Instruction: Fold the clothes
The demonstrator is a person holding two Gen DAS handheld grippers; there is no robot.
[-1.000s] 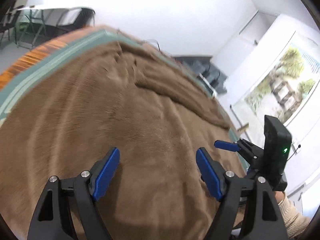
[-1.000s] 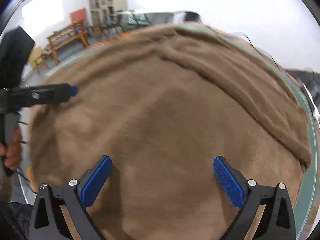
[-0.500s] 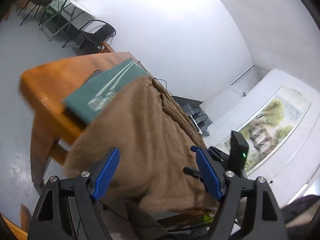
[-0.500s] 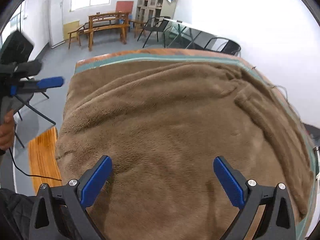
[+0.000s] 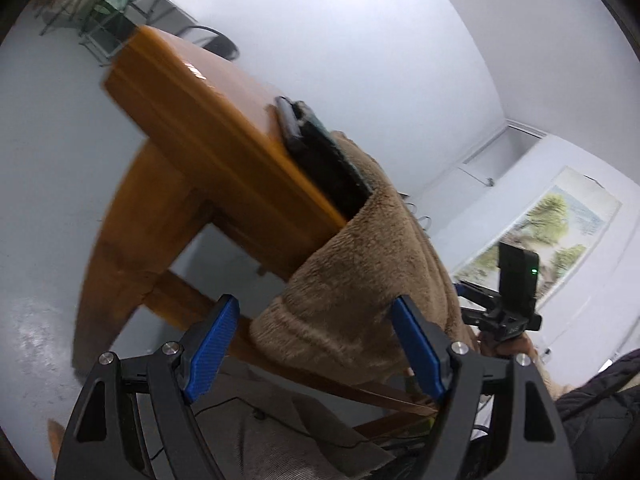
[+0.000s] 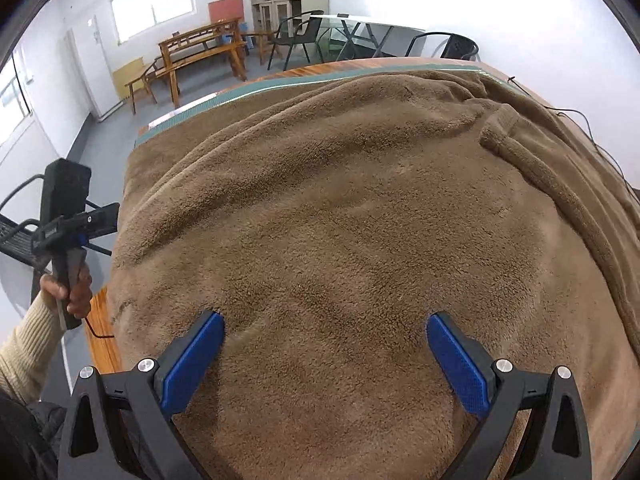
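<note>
1. Plainly, a brown fleece garment lies spread over a wooden desk, covering most of a green mat whose strip shows beyond the garment's far edge.
2. Seen from the left wrist view, one end of the garment hangs over the desk's near edge, draping down past the dark mat edge.
3. Left gripper is held low, below the desk's edge, with its jaws wide apart; the hanging end of the garment shows between the blue pads, and whether they touch it cannot be told.
4. Right gripper hovers over the middle of the garment, jaws wide, holding nothing.
5. A hand in a cream sleeve grips the left gripper's handle beside the garment's left edge.
</note>
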